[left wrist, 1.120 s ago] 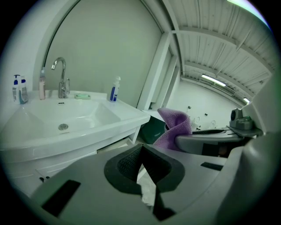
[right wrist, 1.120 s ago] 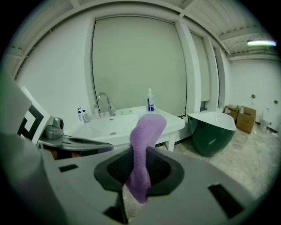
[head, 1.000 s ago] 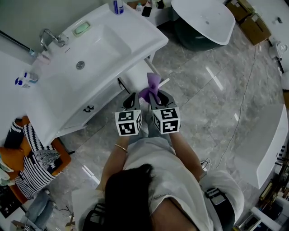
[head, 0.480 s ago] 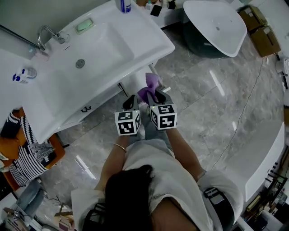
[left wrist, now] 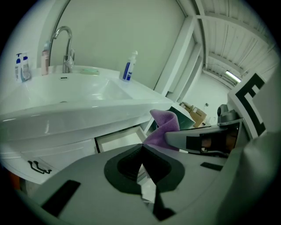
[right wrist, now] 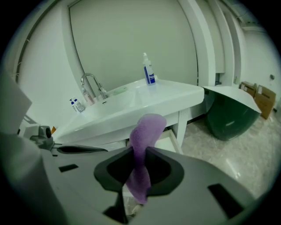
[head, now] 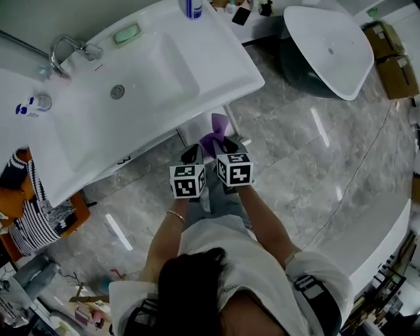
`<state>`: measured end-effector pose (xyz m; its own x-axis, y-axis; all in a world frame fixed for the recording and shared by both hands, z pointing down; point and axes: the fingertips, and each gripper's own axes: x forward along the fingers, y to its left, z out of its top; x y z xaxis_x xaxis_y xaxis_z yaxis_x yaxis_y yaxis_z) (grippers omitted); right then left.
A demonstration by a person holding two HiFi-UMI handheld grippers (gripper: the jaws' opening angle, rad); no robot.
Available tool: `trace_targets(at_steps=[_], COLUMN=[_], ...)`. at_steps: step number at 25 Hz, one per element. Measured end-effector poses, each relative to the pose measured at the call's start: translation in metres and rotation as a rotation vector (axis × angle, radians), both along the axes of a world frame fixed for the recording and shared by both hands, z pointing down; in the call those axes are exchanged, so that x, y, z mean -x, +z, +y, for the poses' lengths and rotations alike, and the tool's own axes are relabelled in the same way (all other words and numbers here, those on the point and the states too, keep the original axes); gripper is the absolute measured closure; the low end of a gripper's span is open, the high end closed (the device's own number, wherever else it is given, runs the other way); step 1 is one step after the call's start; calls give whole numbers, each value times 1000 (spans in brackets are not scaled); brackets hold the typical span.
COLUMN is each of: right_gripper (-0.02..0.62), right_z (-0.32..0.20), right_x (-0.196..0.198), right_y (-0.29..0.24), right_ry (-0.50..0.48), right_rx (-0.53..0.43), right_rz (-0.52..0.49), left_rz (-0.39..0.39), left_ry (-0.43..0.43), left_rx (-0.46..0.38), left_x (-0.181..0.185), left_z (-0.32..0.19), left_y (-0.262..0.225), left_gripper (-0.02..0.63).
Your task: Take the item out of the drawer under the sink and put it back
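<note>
Purple cloth (right wrist: 142, 149) is pinched between the jaws of the right gripper (right wrist: 139, 163); its top stands up above the pads and curls over, and its lower end hangs below them. In the head view the cloth (head: 215, 130) is in the air just near of the sink's front edge, over the open drawer (head: 197, 129) beneath the counter. From the right gripper view that drawer (right wrist: 170, 141) shows as a white tray pulled out under the basin, just past the cloth.

The left gripper (left wrist: 141, 151) sits close beside the right one, on its left. Its pads meet at their tips and hold nothing. In the head view both grippers (head: 192, 155) (head: 224, 142) point down and away from the person, with their marker cubes side by side.

The white sink (head: 141, 79) fills the far left, with a chrome faucet (head: 62, 51) at its far-left rim, a green soap (head: 126, 33) beside it and a blue spray bottle (head: 193, 6) at the far edge. A closed drawer front with a dark handle (head: 125, 159) lies left of the open one. To the far right stands a dark green tub (head: 321, 49) with a white top, and cardboard boxes (head: 388, 49) lie beyond it on the grey marble floor (head: 308, 157). Striped fabric (head: 36, 223) lies at the near left.
</note>
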<state>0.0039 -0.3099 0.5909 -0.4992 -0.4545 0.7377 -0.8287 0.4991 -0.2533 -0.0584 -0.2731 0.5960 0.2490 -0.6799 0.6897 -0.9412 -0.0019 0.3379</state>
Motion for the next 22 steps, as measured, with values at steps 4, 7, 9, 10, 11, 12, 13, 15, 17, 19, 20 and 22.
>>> trace_targets(at_steps=[4,7,9,10,11,12,13,15,17,19,20,22], right_gripper=[517,517,515,516,515,517,517,517,515,515,515,515], right_z=[-9,-11,-12,-14,-16,-18,-21,-28,-30,-31,-35,-44], right_x=[2,2,2,2,3,3,4,6,11,13,12,11], right_y=[23,40,50,54,59,64,69,82,97,107,110,117], right_ry=[-13,-5,2,2,2,2,4,12,22,27,29,32], right_rx=[34,70,90,96,98,99,100,105,122,140,142,143], right_rz=[13,19,18,18,20,23,26,28,25,17,14,10], left_rz=[3,7,18,21,23,25,28,36,43,47,47,42], left_ry=[-38,-74,-95,-103,-109,-116,-123,-132,-144,-162,-166,-162], left_rx=[28,59,74,79,83,87,89,93,108,123,125,124], left_x=[3,5,4,4,3,3,3,3,9,13,13,12], left_z=[-8,-7,-6,-7,-8,-9,-12,-17,-18,-18,-20,-27], left_y=[20,37,46,51,55,59,64,76,87,94,96,104], left_gripper=[603,603,603,603,603,603,603,603,603,603,603,603])
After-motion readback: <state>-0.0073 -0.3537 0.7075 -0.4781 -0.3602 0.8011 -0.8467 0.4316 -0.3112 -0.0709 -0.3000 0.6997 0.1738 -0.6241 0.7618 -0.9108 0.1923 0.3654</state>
